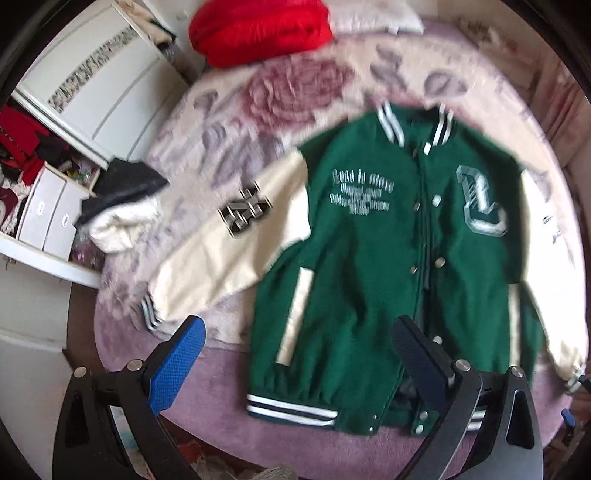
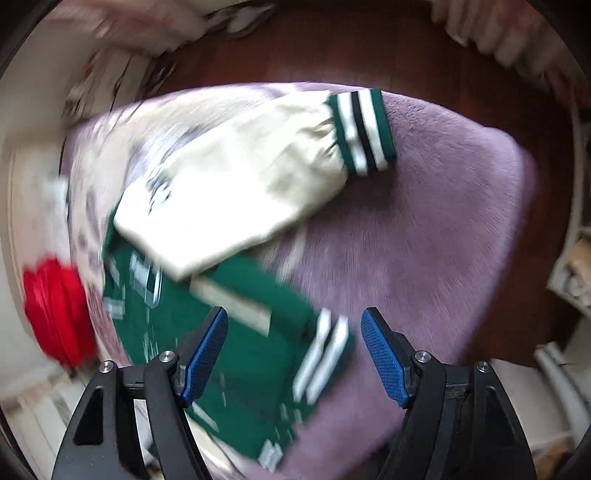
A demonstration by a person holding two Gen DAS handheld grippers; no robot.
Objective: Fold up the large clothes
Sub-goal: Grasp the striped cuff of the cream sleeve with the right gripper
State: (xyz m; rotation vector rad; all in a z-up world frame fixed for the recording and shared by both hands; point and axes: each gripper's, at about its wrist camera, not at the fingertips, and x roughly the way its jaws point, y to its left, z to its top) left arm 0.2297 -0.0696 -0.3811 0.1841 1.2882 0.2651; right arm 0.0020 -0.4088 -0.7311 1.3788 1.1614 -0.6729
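Varsity jacket, green-bodied with cream sleeves and striped ribbed trim, spread front-up and snapped shut on a bed under a plush mauve and rose-patterned blanket. Left gripper: jaws apart, nothing between the pads, poised above the striped hem; the hem's left corner lies just ahead of and between the jaws, while the cream left-hand sleeve angles away beyond the blue pad toward its cuff. Right gripper: jaws likewise apart and empty, hovering over the opposite hem corner; ahead of them the other cream sleeve runs outward across the blanket to its banded cuff. This view is heavily motion-blurred, so whether the pads touch cloth cannot be told. Judged handling: the garment looks thick, probably lined, and fairly heavy for clothing; it should drape limply yet resist sharp creases, and the sleeves, seemingly a smoother material, may slip in a shallow pinch. The ribbed cuffs, hem band and collar look like the firmest holds, being thicker and textured; the metal snaps along the placket are best kept out of the jaws. A folded red garment lies well beyond the collar.
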